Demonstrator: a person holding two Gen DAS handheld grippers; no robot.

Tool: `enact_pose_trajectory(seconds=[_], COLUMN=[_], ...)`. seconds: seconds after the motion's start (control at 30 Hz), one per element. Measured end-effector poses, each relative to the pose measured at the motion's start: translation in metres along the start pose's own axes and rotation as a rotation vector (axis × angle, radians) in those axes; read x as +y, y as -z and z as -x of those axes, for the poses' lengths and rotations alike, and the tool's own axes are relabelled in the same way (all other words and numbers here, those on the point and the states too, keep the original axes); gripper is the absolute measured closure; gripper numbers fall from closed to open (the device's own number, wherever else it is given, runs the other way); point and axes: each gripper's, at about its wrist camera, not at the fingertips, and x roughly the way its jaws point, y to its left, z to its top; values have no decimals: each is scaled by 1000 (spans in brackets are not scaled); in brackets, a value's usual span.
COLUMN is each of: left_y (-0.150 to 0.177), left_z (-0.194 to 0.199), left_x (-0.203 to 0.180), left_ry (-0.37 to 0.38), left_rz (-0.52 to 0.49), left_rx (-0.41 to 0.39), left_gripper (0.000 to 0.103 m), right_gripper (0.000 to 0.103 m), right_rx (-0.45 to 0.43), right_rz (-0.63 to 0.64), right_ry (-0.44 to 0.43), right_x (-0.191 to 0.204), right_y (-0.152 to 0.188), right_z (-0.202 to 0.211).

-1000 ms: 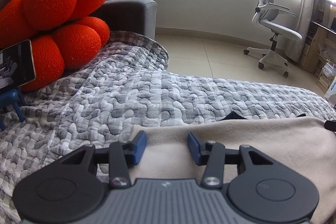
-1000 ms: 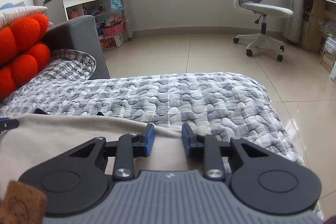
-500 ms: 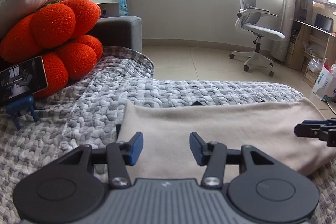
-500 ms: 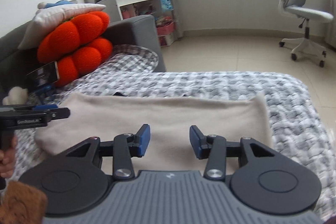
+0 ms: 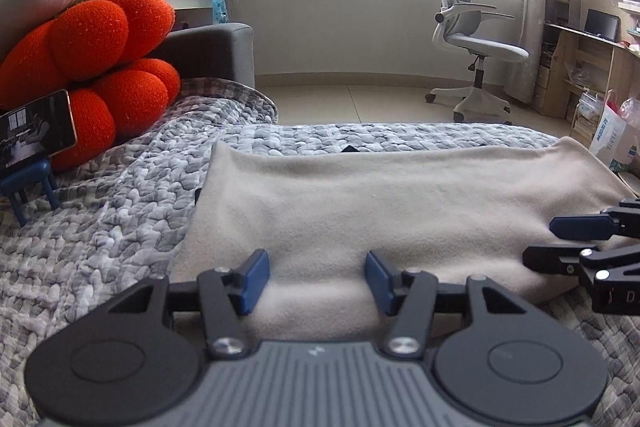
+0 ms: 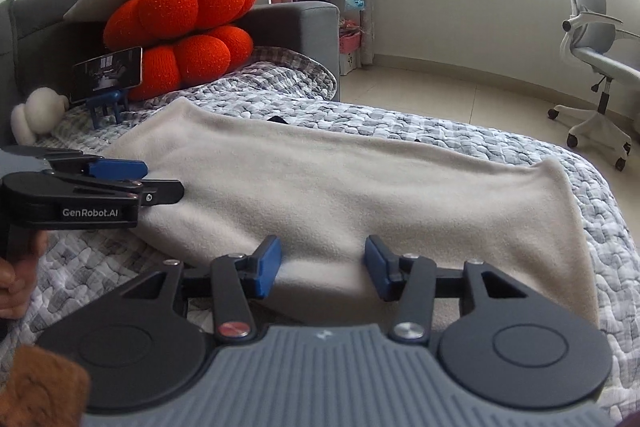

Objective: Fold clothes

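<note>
Now a beige fleece garment (image 5: 380, 203) lies folded in a long band across the grey-and-white quilted cover (image 5: 100, 227) of the sofa. Both the left gripper (image 5: 316, 277) and the right gripper (image 6: 320, 269) hover at its near edge, jaws spread wide and empty. Orange knitted cushions (image 6: 180, 27) sit behind a propped phone (image 6: 108, 73).

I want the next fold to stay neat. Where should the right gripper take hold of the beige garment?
Probably the near right corner of the beige garment, coming in low from the near side: that edge lies flat and free on the quilt.
</note>
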Motion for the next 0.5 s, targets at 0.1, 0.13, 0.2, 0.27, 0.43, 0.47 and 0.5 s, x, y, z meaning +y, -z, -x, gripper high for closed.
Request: enact_pose_trajectory(seconds=[0.1, 0.13, 0.2, 0.27, 0.43, 0.47, 0.5], left_y=[2, 1, 1, 3, 9, 9, 10], left_z=[2, 3, 6, 11, 26, 28, 29], left_x=[-1, 1, 5, 9, 14, 15, 16], left_ry=[-8, -6, -1, 6, 16, 13, 8], left_rz=[-12, -5, 12, 28, 41, 40, 39], left_rx=[-4, -2, 1, -1, -24, -27, -30], left_gripper=[48, 48, 48, 48, 48, 48, 48], right_gripper=[52, 52, 53, 53, 57, 57, 57], right_rx=[-9, -12, -19, -30, -58, -64, -69], right_rz=[19, 17, 5, -28, -96, -109, -122], right_ry=[18, 19, 12, -4, 27, 38, 48], right_x=[1, -2, -9, -18, -40, -45, -49], right_y=[6, 10, 16, 21, 29, 30, 32], right_z=[12, 14, 18, 24, 42, 46, 49])
